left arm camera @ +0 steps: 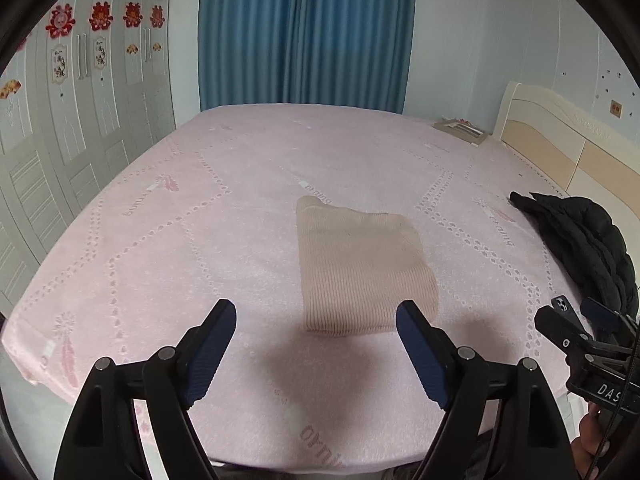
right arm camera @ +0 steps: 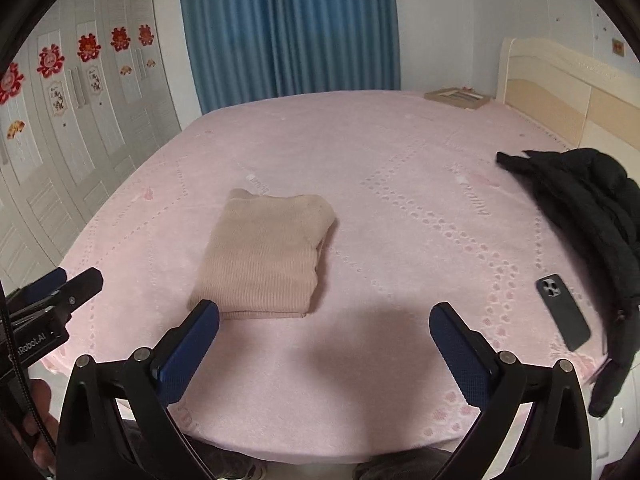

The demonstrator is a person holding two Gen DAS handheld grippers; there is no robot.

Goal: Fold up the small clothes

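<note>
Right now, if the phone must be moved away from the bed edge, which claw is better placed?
Right. The phone lies just beyond the open right claw, on its right side. The open left claw faces the folded sweater, farther away.

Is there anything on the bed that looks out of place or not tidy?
The beige sweater lies neatly folded. The black jacket lies crumpled at the right edge, one sleeve hanging off the bed. A phone lies beside it, near that edge.
</note>
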